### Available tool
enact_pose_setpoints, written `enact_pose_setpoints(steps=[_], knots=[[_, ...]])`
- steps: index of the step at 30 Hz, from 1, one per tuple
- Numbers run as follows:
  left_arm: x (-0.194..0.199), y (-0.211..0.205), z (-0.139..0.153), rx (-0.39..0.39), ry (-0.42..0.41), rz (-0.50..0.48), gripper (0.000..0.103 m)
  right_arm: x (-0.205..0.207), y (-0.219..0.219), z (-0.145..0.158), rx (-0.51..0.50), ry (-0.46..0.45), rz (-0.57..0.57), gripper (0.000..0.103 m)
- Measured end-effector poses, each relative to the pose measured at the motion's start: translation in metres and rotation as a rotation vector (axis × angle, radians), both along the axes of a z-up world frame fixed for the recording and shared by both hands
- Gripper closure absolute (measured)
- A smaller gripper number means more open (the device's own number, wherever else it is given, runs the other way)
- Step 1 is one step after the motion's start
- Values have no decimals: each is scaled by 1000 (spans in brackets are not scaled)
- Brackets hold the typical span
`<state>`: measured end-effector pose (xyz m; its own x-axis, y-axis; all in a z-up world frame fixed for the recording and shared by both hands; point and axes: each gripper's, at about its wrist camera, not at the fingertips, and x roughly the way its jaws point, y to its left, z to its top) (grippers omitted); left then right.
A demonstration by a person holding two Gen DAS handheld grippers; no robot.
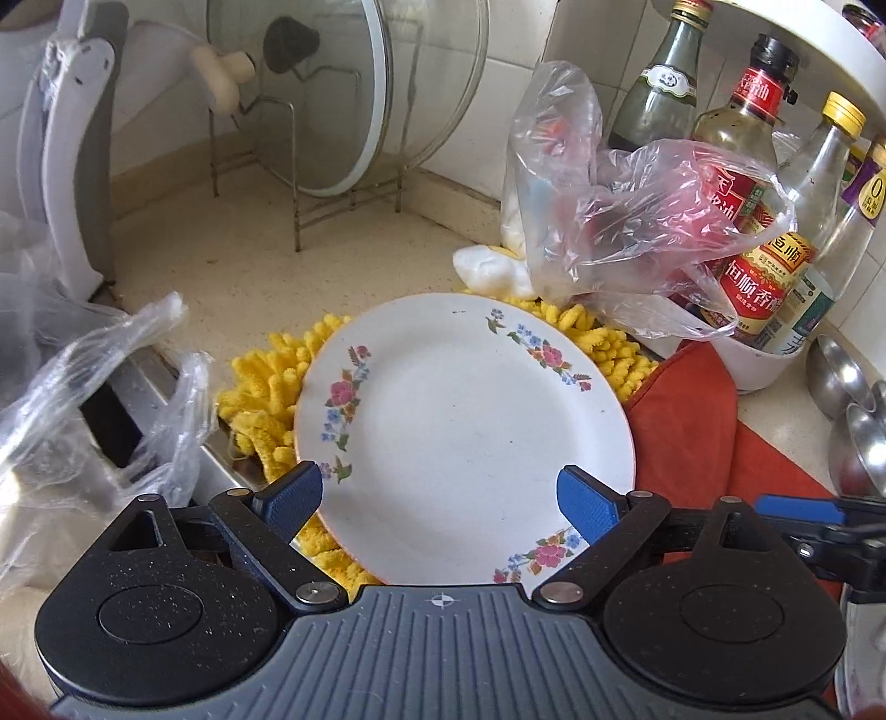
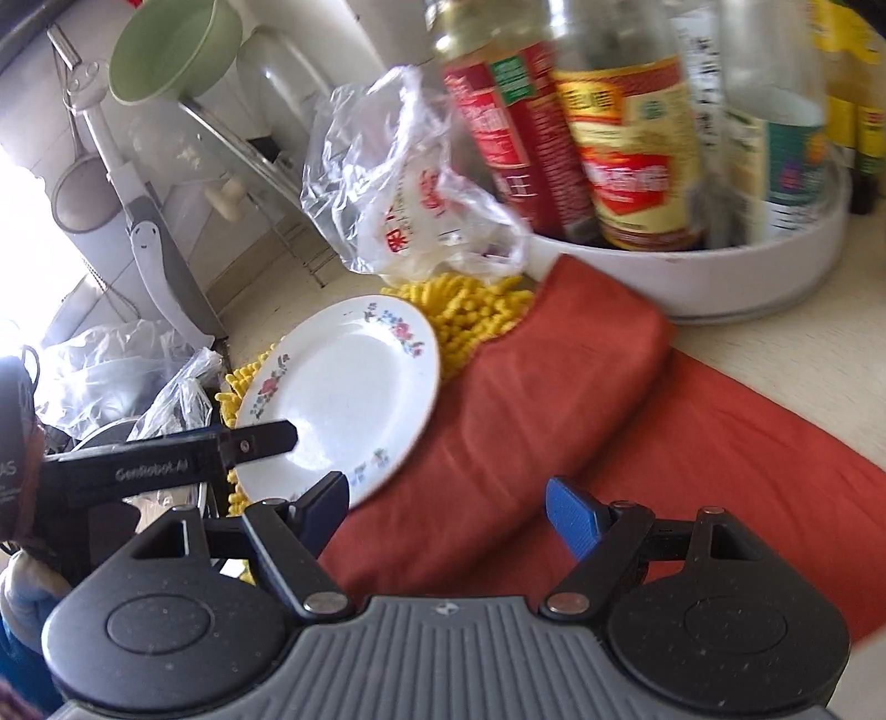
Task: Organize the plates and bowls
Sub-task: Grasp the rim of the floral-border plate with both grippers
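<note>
A white plate with flower sprigs on its rim lies flat on a yellow shaggy mat. My left gripper hangs over the plate's near edge, jaws wide apart, pads clear of it. In the right wrist view the same plate lies to the left, with a black finger of the left gripper reaching over it. My right gripper is open above the red cloth, right of the plate, with nothing between its pads.
A white tray of sauce bottles stands behind the red cloth. Crumpled plastic bags lie beside it and at the left. A glass lid leans in a wire rack. Steel ladles lie at right. A green bowl sits high up.
</note>
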<state>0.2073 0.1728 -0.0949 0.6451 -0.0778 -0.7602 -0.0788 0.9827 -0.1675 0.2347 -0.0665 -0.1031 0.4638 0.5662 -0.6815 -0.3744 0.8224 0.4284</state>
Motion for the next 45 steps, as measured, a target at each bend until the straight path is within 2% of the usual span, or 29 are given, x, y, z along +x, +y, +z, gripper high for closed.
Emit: enact_pose_setpoints(steps=[3, 5, 7, 9, 12, 15, 18, 22, 27, 30, 33, 37, 41, 43, 45], knots=[[5, 6, -1, -14, -7, -1, 8, 14, 11, -4, 7, 19, 14, 27], [3, 13, 7, -19, -35, 43, 11, 22, 17, -6, 9, 24, 24, 27], [2, 18, 16, -24, -73, 33, 7, 30, 23, -8, 10, 28, 34, 27], [9, 18, 15, -18, -54, -8, 3, 38, 30, -11, 11, 37, 39, 27], [18, 19, 4, -34, -7, -17, 4, 47, 39, -11, 17, 37, 49, 27], [21, 23, -1, -34, 2, -7, 4, 53, 46, -12, 20, 37, 65, 27], [27, 33, -4, -75, 19, -11, 4, 56, 50, -14, 29, 40, 79, 25], [34, 41, -9, -151, 50, -10, 1, 64, 51, -17, 101, 87, 111, 25], [40, 41, -22, -191, 99, -48, 1, 73, 50, -21, 187, 144, 114, 24], [41, 37, -20, -162, 88, -59, 1, 81, 52, -23, 190, 162, 101, 23], [42, 41, -18, -192, 83, -44, 1, 84, 54, -22, 191, 165, 87, 24], [35, 37, -8, -163, 75, -62, 4, 68, 51, -7, 149, 118, 102, 25], [20, 26, 7, -144, 36, -113, 3, 50, 33, 7, 158, 96, 83, 25], [20, 17, 6, -124, 31, -157, 4, 48, 27, 0, 131, 115, 64, 25], [24, 12, -4, -122, 75, -174, 9, 51, 22, -16, 101, 173, 26, 26]])
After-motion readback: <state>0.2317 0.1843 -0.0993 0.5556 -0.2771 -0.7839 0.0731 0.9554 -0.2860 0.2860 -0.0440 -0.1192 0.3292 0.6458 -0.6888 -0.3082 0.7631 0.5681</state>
